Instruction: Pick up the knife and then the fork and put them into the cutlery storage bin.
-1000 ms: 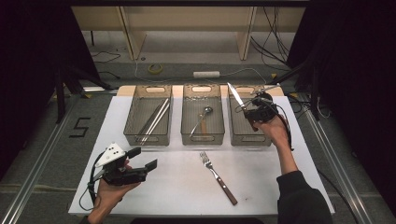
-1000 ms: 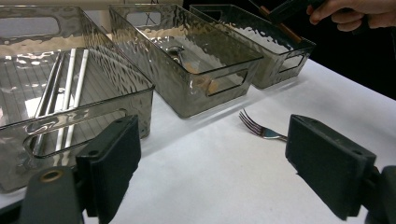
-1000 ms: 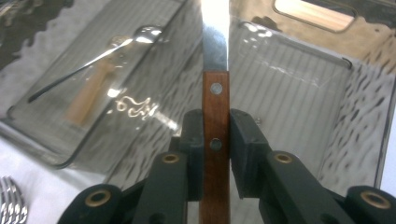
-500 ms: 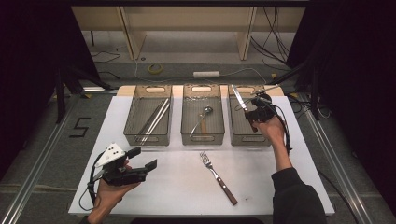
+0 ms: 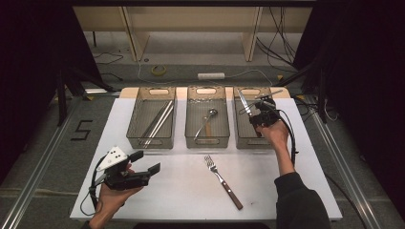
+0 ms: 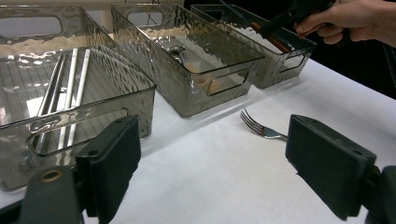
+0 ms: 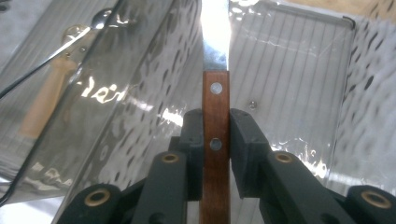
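Right gripper (image 7: 215, 140) clamped on wooden-handled steel knife (image 7: 215, 102) above far-right clear plastic bin (image 5: 248, 131), probably for sorting; left gripper (image 6: 229, 172) spread apart, idle.

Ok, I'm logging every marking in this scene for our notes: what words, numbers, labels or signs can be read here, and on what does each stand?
"5": a black numeral on the grey floor, left of the white table.
Nothing readable on the three clear plastic bins, the wooden-handled knife, the wooden-handled fork or either gripper.
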### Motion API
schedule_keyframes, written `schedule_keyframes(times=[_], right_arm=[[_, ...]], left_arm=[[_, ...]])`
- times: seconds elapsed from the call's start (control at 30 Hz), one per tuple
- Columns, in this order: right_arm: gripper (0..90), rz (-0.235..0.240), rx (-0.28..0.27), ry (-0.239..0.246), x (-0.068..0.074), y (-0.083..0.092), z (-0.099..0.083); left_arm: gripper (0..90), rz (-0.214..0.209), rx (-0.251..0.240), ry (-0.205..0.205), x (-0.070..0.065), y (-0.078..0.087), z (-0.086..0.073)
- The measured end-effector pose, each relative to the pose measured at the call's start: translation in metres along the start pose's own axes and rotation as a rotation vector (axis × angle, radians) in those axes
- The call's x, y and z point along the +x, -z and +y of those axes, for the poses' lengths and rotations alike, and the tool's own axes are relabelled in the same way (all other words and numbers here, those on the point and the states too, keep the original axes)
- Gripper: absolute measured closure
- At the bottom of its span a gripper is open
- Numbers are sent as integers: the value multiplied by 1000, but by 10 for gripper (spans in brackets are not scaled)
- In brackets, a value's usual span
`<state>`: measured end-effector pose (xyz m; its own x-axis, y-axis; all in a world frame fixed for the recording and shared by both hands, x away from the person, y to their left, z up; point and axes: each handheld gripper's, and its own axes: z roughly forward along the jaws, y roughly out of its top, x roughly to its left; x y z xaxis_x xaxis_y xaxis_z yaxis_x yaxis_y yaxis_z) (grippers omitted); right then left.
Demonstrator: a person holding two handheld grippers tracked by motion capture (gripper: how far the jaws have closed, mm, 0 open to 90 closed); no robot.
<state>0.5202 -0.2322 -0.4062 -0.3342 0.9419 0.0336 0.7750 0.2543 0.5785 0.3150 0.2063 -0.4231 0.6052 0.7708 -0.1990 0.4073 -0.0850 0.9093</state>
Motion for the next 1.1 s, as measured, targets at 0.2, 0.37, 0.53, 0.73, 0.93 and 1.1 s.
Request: schedule_keyframes(times=[0.2,0.37,0.53,0.73,0.93,1.1], right_arm=[[569,21,29,-38,-3,-5,-3],[487,52,-24,-27,-4,7,-4],[422,127,-97,14,5,28,-13],[376,195,-169,99,26,53,-32],[346,230,-210,116,36,64,-47],[354,289,-253,138,47,75,-66]], left_arm=[[175,0,2,0,0,0,0],[175,2,3,-1,1,0,0],[174,3,2,0,0,1,0],[173,5,4,1,0,0,0],[173,6,3,2,0,0,0],[173,9,2,3,1,1,0]])
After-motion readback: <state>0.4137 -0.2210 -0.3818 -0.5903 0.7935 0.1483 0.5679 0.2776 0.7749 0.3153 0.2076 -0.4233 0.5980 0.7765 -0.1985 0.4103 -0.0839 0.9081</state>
